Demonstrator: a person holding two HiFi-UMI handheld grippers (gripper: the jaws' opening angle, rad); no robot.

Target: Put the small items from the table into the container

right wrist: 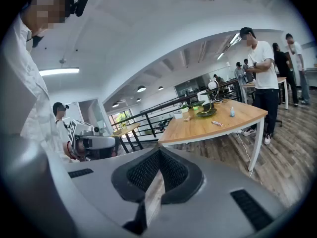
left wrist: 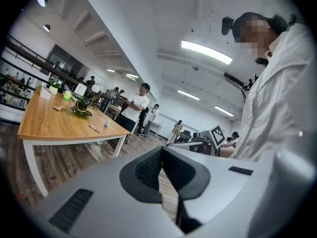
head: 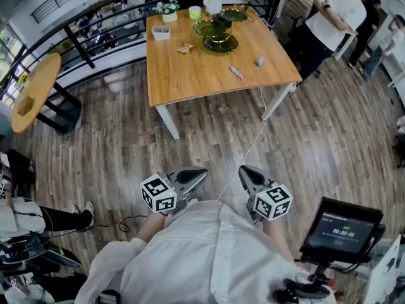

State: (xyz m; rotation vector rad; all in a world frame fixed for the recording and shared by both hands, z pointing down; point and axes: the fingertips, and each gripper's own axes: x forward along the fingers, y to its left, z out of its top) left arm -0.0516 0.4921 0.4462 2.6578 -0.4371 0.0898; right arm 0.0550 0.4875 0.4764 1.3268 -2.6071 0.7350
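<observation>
The wooden table (head: 190,75) stands well ahead of me across the floor. On it lie a small wrapped bar (head: 236,73), a little blue bottle (head: 259,61) and a snack packet (head: 185,48). A white square container (head: 161,32) sits at its far left, and a green tiered dish (head: 219,40) stands near the middle. My left gripper (head: 200,173) and right gripper (head: 243,170) are held close to my body, both shut and empty. The left gripper view has the table (left wrist: 49,125) at left, beyond its closed gripper (left wrist: 161,155). The right gripper view shows the table (right wrist: 213,125) beyond its closed gripper (right wrist: 158,155).
A person in a white shirt (head: 332,14) stands at the table's right end, with others behind. A round wooden table (head: 35,90) and a dark railing (head: 82,37) are at left. A cable (head: 253,141) runs over the plank floor. A screen on a stand (head: 342,230) is at my right.
</observation>
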